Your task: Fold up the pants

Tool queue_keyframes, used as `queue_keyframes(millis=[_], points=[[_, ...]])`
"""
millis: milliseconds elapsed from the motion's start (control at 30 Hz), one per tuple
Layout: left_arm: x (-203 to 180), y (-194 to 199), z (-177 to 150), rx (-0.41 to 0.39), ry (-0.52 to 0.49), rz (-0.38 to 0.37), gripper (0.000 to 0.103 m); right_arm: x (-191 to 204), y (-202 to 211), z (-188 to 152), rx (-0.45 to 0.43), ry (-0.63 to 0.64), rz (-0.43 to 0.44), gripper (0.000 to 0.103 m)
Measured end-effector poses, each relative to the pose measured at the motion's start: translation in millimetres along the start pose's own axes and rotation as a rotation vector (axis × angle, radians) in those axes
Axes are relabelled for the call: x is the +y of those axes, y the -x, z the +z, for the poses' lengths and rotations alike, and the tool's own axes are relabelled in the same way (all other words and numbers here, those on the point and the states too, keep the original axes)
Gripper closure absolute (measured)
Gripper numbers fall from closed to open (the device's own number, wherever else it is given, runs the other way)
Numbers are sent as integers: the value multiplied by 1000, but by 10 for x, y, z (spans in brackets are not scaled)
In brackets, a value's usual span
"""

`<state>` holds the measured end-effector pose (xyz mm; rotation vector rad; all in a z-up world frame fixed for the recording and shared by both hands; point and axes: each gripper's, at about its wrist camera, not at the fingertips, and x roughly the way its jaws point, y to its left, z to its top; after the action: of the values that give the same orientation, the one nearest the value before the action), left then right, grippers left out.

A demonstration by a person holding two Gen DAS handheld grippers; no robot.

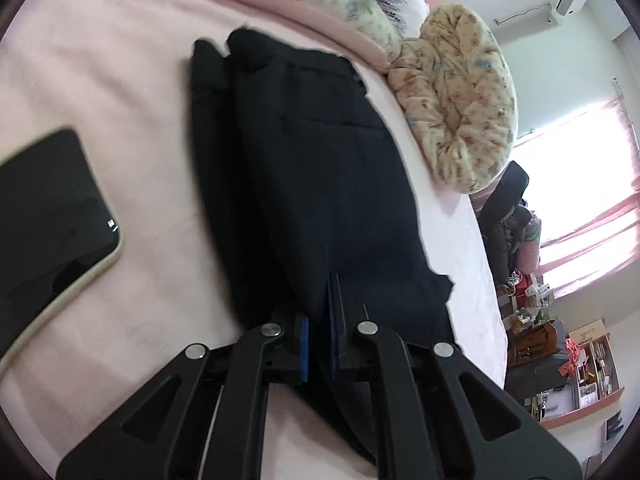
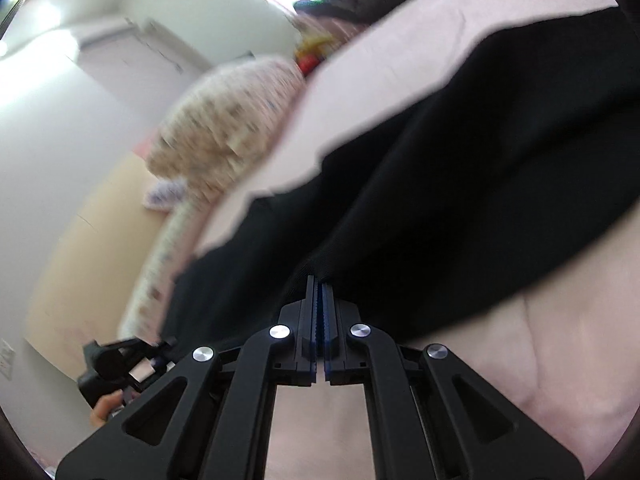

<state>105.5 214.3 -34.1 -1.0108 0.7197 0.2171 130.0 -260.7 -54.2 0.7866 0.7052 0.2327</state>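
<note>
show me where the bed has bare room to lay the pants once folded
Bare pink sheet lies between the black smartphone and the black folded pants, also beyond the phone. A narrow strip runs along the pants' other edge. It is crowded at the floral rolled quilt and pillows.

left wrist: we look close along our fingers down the dark pants [image 1: 320, 184] on the pink bed [image 1: 120, 80] | right wrist: close, tilted, blurred | shared: pants [image 2: 460, 184], bed [image 2: 560, 360], floral pillow [image 1: 460, 92]
</note>
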Motion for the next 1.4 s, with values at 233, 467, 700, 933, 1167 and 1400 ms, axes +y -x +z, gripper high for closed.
queue_keyframes(millis=[233, 467, 700, 933, 1167, 1400], points=[[38, 330, -196, -115, -62, -16, 26, -216, 343, 30, 116, -71, 41, 98], [-338, 597, -632, -226, -350, -162, 14, -803, 723, 494, 37, -408, 114, 56], [-616, 364, -693, -102, -427, -231, 7, -1133, 673, 756, -48, -615, 1, 58], [-631, 139, -768, -55, -491, -194, 3, -1150, 483, 852, -95, -602, -161, 60], [-501, -18, -815, -26, -502, -162, 2, -1123, 496, 1065, -167, -486, -245, 99], [-492, -50, -825, -16, -509, -164, 2, -1071, 1085, 1264, -296, -379, -211, 99]])
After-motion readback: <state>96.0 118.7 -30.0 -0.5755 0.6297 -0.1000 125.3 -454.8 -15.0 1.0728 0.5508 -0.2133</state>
